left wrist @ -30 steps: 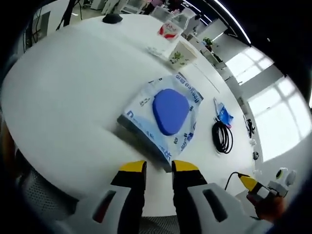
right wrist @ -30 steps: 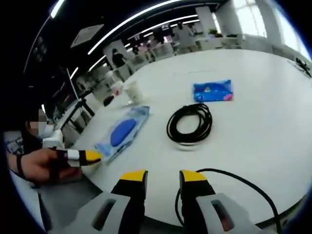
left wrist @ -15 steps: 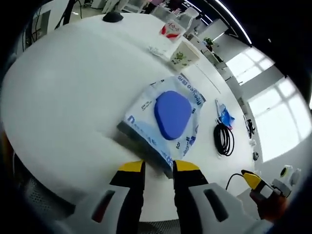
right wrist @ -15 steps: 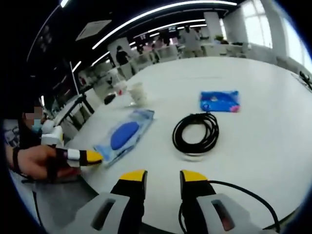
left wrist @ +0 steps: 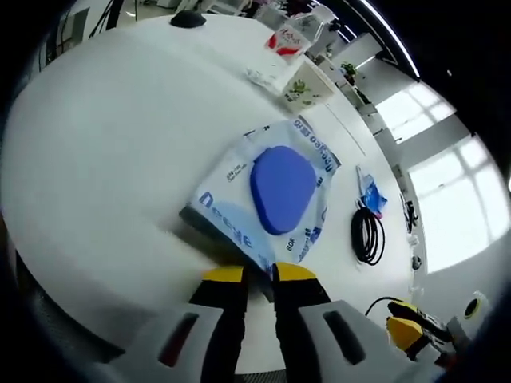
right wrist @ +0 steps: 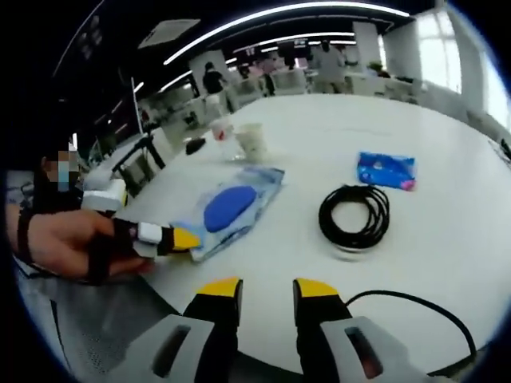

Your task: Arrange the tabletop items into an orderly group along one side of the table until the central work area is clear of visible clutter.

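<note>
A clear plastic package with blue print and a blue pad inside (left wrist: 279,187) lies on the round white table (left wrist: 104,136). My left gripper (left wrist: 259,274) has its yellow tips closed in on the package's near corner. The right gripper view shows that gripper (right wrist: 180,238), held by a hand, at the edge of the package (right wrist: 231,207). My right gripper (right wrist: 267,289) is open over the table's near edge, nothing between its fingers. A coiled black cable (right wrist: 355,217) and a blue wipes pack (right wrist: 386,169) lie beyond it.
A paper cup (left wrist: 303,89), a red and white carton (left wrist: 289,40) and a dark mouse-like object (left wrist: 188,17) sit at the far side. A loose black cord (right wrist: 415,307) runs beside my right gripper. Chairs and people fill the room behind.
My left gripper has moved up to the package's near corner and its jaws have narrowed onto it. The right gripper has stayed open while its view swung.
</note>
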